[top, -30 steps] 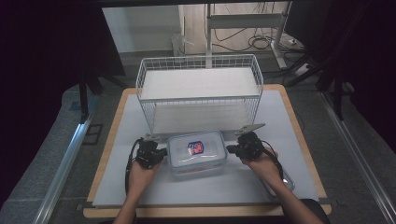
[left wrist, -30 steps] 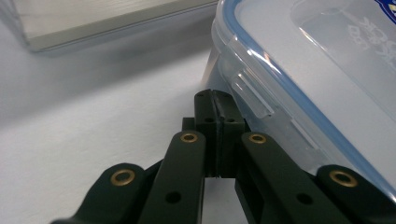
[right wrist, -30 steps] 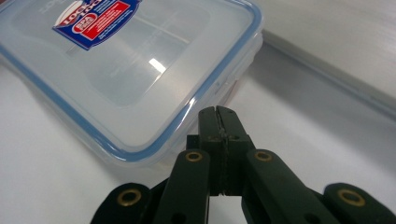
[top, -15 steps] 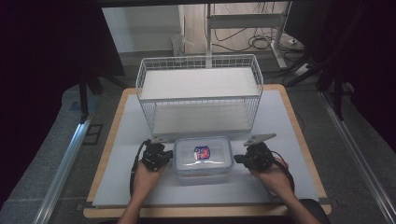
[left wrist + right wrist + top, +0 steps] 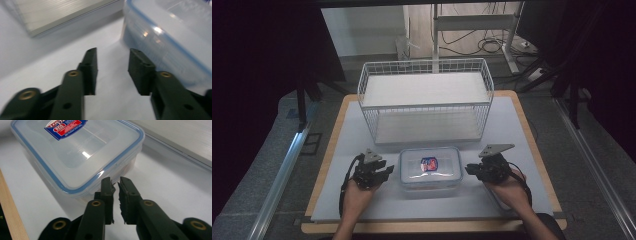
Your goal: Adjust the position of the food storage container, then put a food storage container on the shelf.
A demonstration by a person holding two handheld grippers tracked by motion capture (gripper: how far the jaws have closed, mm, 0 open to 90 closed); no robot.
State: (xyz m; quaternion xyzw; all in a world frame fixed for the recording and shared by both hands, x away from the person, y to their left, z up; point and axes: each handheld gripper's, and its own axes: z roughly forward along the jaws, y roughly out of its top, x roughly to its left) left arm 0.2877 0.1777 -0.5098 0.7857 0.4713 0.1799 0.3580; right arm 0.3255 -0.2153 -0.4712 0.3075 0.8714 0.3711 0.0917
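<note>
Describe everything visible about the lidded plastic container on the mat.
The plastic container is a clear, rounded-rectangle box with a see-through lid edged by a blue seal and a red-and-blue label on top. The lid is on. It sits flat on the pale mat, just in front of the white wire basket. The left hand-held gripper and right hand-held gripper flank its short ends; neither clamps it, and nothing lies between their jaws.

a white wire basket (image 5: 426,102) stands on the grey mat (image 5: 362,125) over a wooden table (image 5: 329,150).
</note>
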